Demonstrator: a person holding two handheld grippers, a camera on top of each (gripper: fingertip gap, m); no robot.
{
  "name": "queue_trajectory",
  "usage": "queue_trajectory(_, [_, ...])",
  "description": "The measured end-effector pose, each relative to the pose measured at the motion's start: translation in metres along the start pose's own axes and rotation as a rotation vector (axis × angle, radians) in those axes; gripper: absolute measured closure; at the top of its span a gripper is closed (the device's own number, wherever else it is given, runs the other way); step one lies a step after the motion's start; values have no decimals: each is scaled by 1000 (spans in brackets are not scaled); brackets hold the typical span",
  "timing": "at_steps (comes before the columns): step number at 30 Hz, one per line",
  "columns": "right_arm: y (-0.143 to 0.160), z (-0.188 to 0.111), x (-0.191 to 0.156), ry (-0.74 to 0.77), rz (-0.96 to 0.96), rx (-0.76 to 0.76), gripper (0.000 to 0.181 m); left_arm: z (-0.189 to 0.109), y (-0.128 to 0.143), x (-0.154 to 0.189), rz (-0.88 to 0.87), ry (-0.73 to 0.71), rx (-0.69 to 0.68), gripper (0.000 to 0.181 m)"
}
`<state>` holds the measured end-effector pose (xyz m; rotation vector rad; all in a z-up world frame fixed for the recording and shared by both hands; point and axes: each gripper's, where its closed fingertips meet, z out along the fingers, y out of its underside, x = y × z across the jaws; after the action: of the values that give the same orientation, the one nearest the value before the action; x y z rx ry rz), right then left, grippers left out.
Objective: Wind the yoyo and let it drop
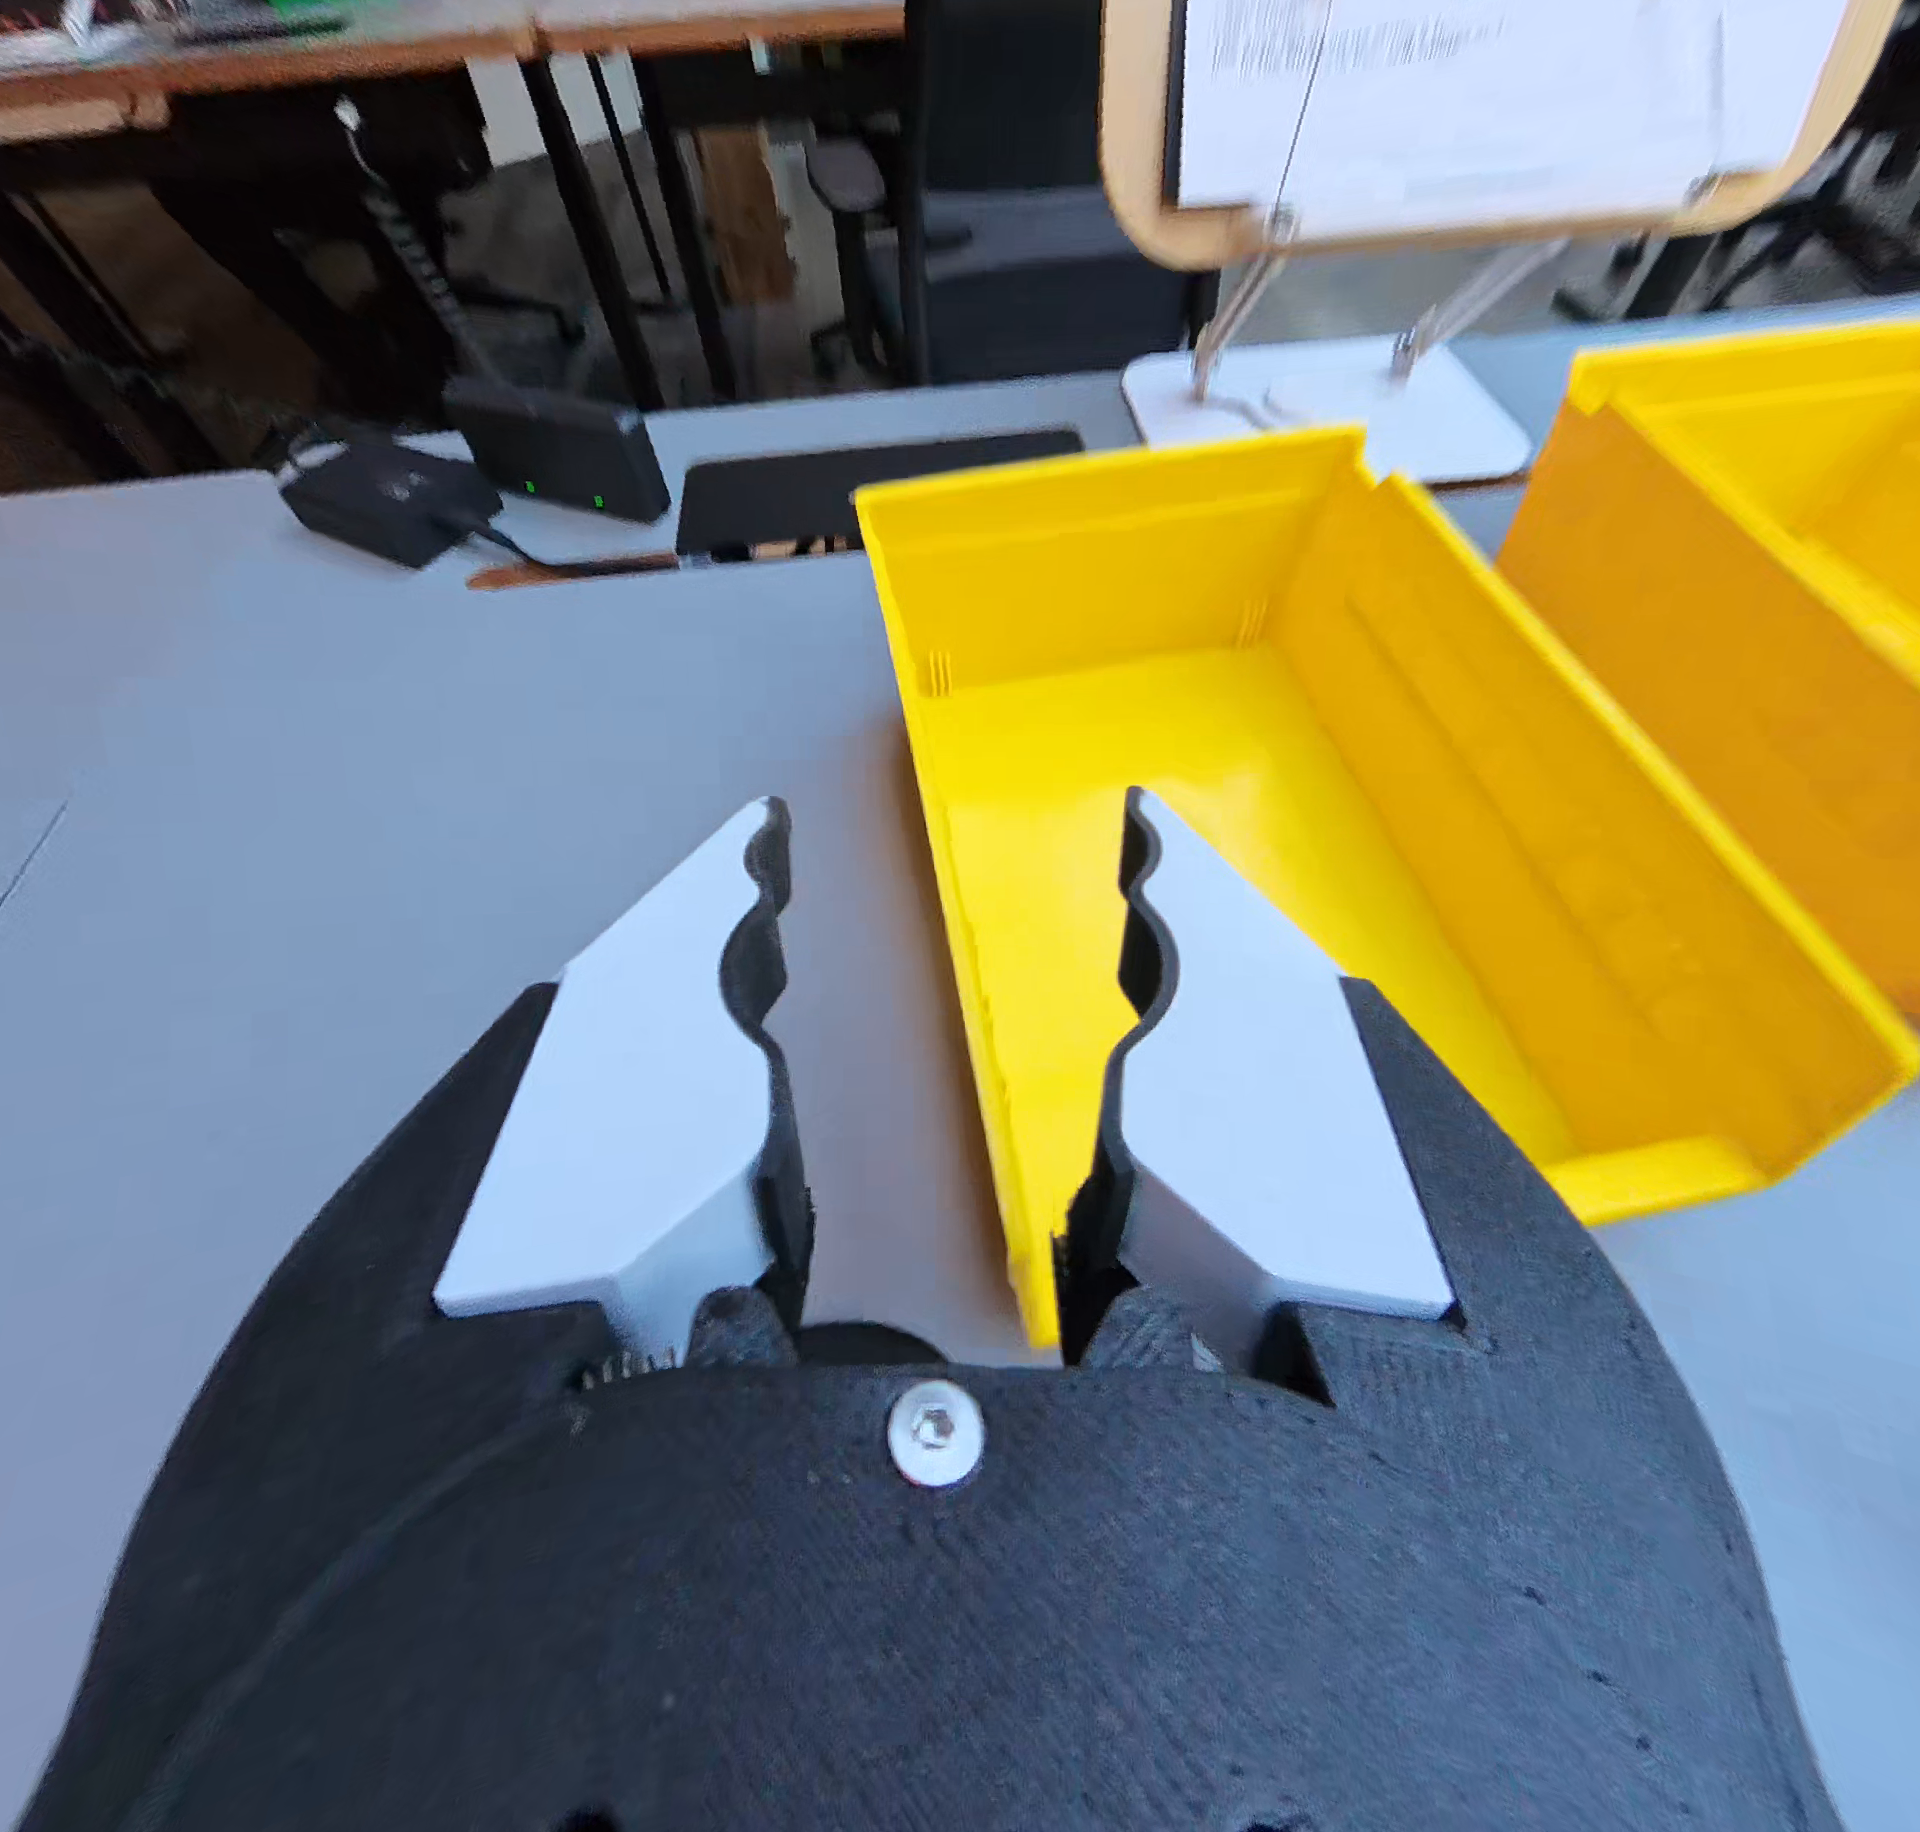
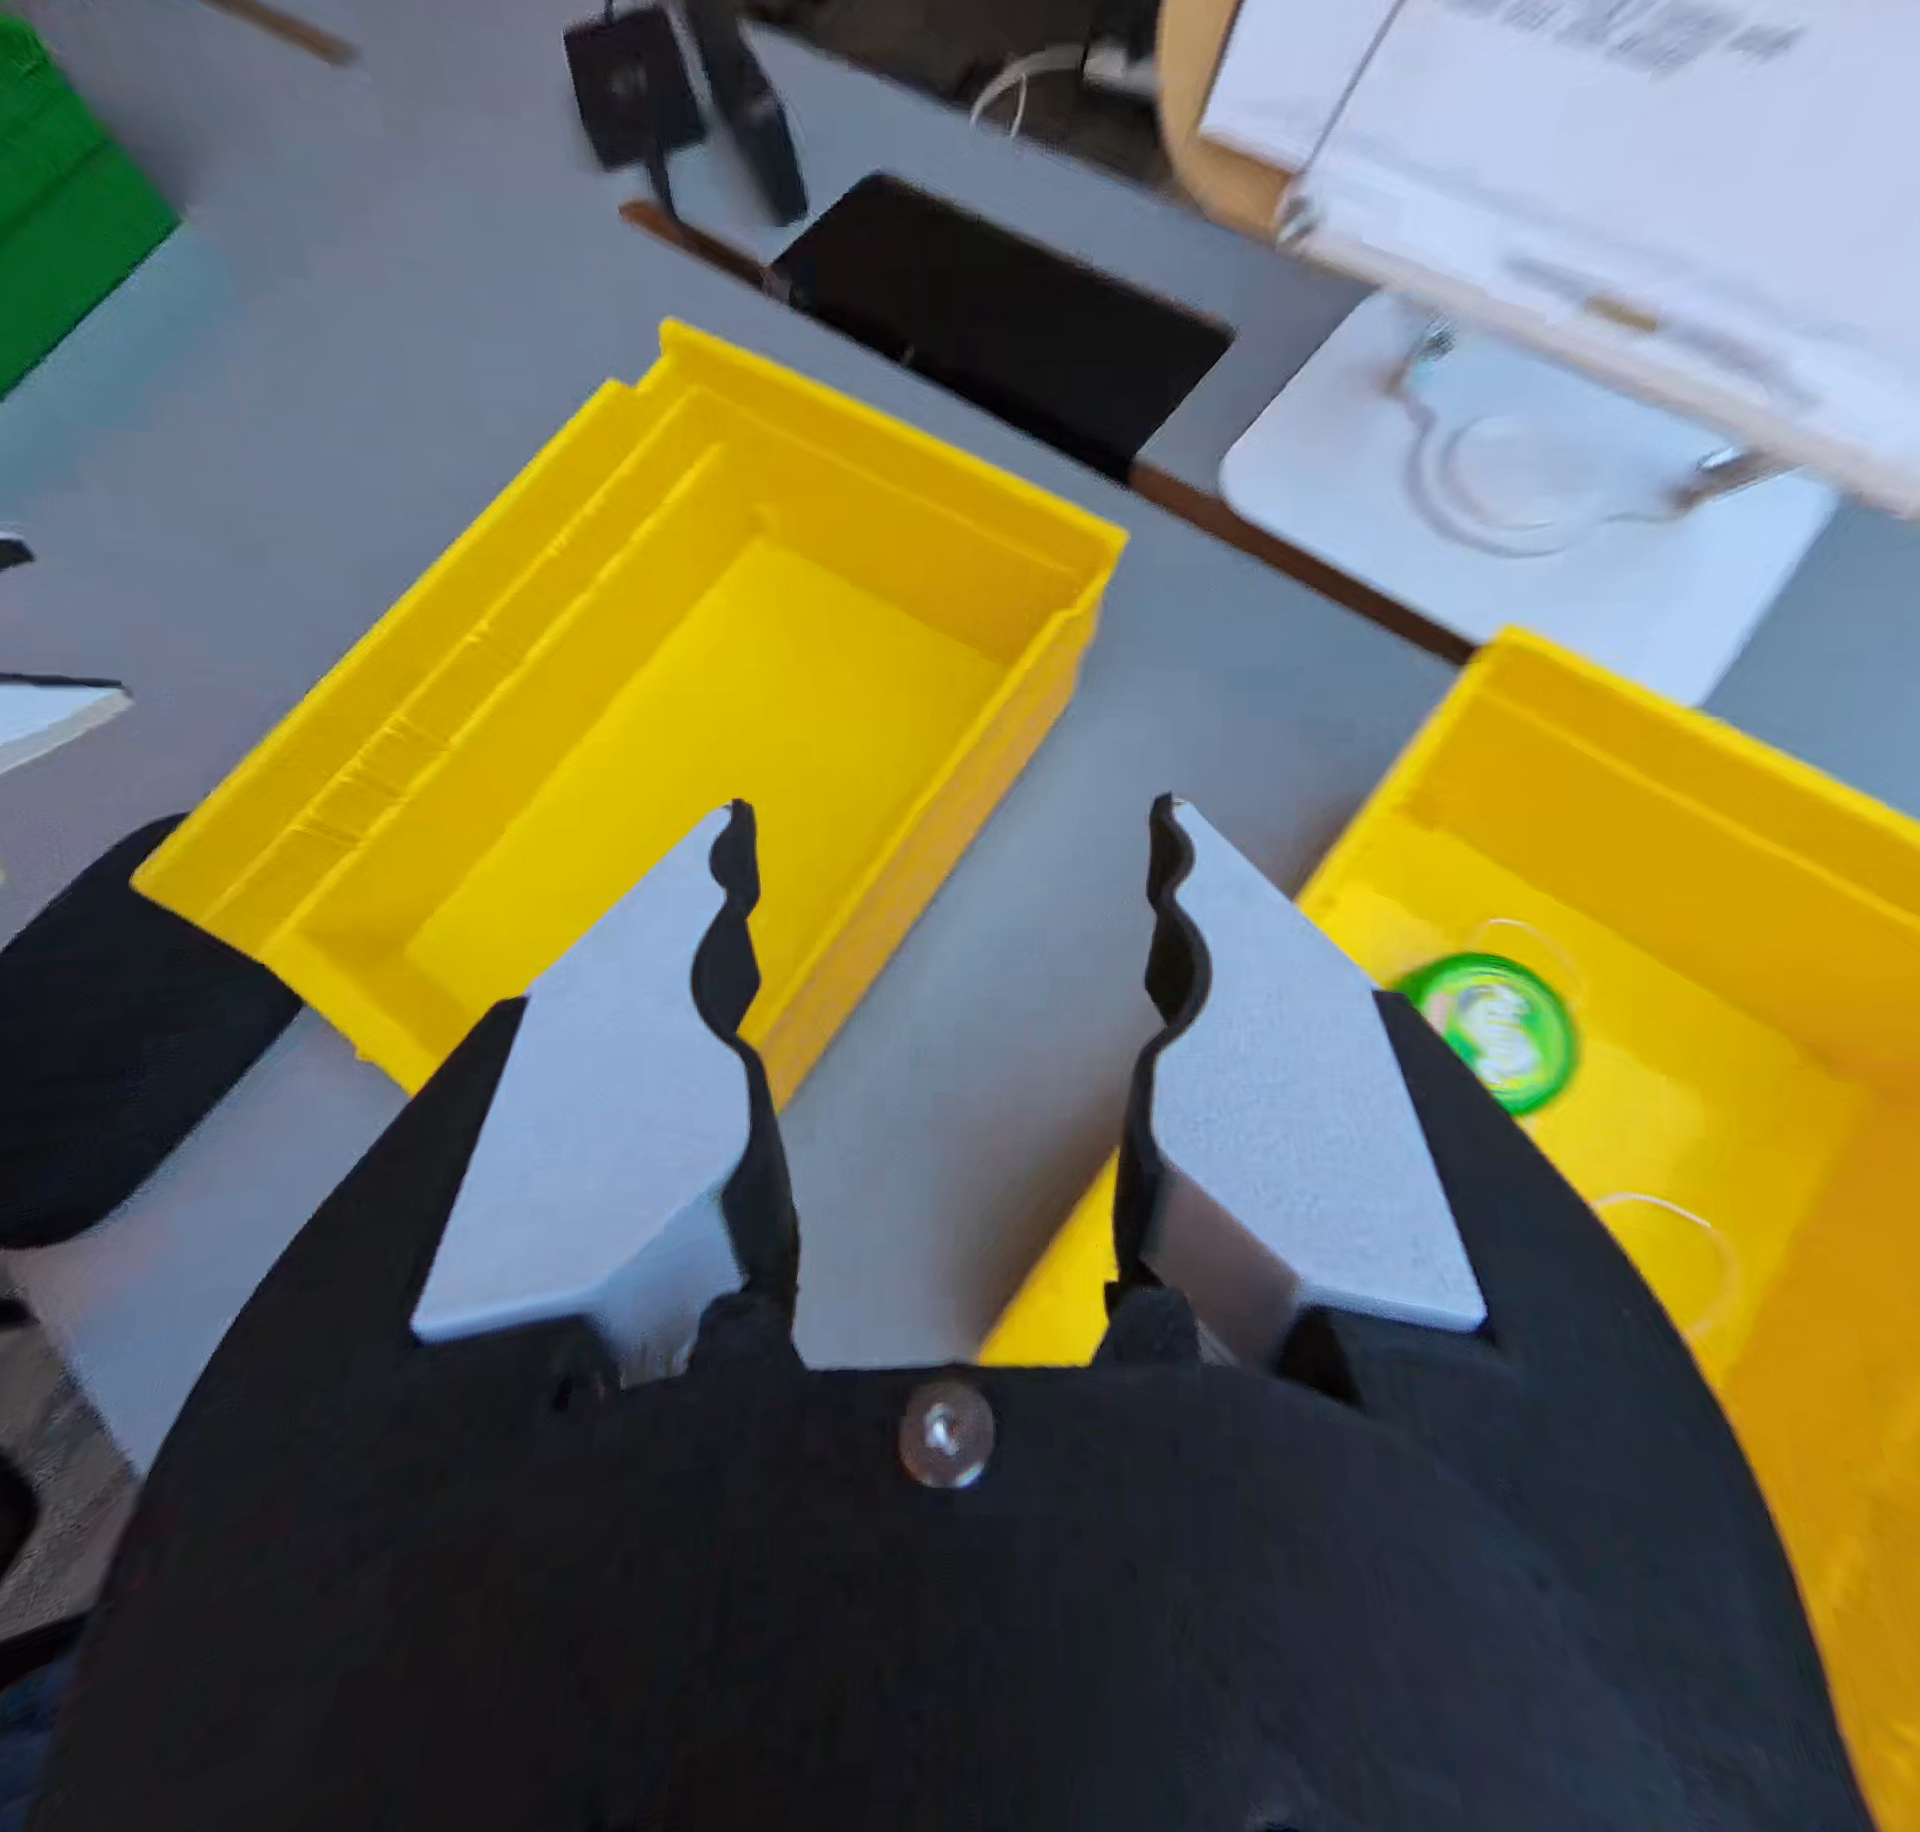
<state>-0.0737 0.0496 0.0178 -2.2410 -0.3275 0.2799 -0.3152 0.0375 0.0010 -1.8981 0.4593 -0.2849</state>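
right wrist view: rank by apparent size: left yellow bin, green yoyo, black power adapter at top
1. Left yellow bin, largest by far.
2. Black power adapter.
3. Green yoyo.
The last two look close in size; the adapter is farther and blurred, so that order is unsure.

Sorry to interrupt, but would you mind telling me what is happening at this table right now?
A person holds two handheld tongs over a grey table with two yellow bins. Both the left tongs and the right tongs are open and hold nothing. The green yoyo lies flat in the right-hand bin, its pale string loose around it. The other bin is empty. The right tongs hover between the bins, nearer the yoyo, so winding has not begun.
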Motion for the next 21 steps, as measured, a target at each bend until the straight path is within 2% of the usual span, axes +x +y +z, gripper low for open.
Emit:
queue_trajectory(1, [7,26,-7,-7,21,-94,106,-4,-9,4,-11,10,26,116])
queue_trajectory(3, [36,70,-12,-6,60,-305,106,-12,-22,9,-22,22,57,111])
queue_trajectory(5, [65,96,-8,1,149,-459,106,-20,-30,13,-15,28,73,110])
queue_trajectory(8, [80,118,-18,-81,287,-507,116,-33,-37,15,3,30,99,111])
queue_trajectory(10, [94,124,-19,-72,308,-605,116,-40,-40,18,3,51,120,114])
queue_trajectory(13, [108,127,-23,-51,308,-728,130,-48,-42,21,-25,91,139,116])
queue_trajectory(17, [125,125,-23,-27,271,-882,159,-53,-41,30,-14,149,113,124])
queue_trajectory(21, [129,124,-18,-21,276,-928,174,-66,-42,41,-27,207,136,123])
